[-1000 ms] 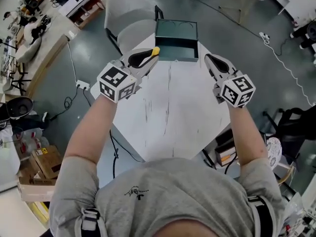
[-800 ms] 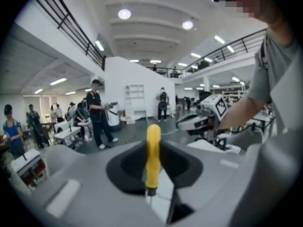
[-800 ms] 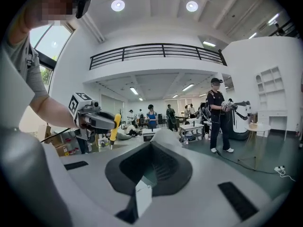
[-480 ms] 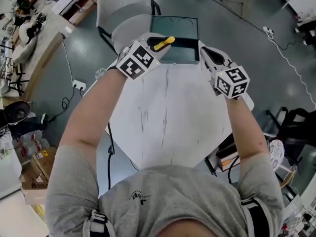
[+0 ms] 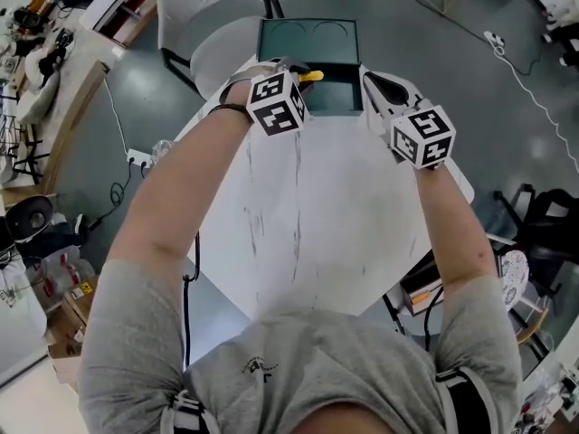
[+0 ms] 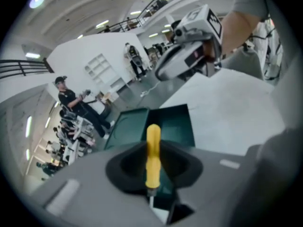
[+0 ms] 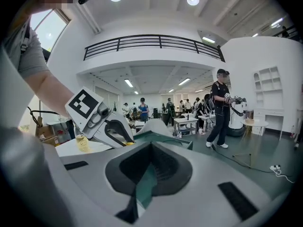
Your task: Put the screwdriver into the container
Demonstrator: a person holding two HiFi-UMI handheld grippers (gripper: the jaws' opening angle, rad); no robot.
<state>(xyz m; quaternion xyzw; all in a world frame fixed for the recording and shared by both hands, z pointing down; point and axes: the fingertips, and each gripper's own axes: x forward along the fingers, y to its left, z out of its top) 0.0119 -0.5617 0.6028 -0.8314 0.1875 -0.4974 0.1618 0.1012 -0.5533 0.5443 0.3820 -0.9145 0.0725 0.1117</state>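
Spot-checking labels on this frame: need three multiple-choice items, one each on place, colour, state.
1. Where is the container?
A) far edge of the table
B) middle of the table
C) on the floor
2. What colour is the handle of the screwdriver?
A) red
B) yellow
C) blue
3. What state is the left tool in?
A) open, empty
B) shut, empty
C) shut on the screwdriver

1 A: the head view shows it at the far edge.
2 B: the handle shows yellow in both views.
3 C: the left gripper view shows its jaws clamped on the handle.
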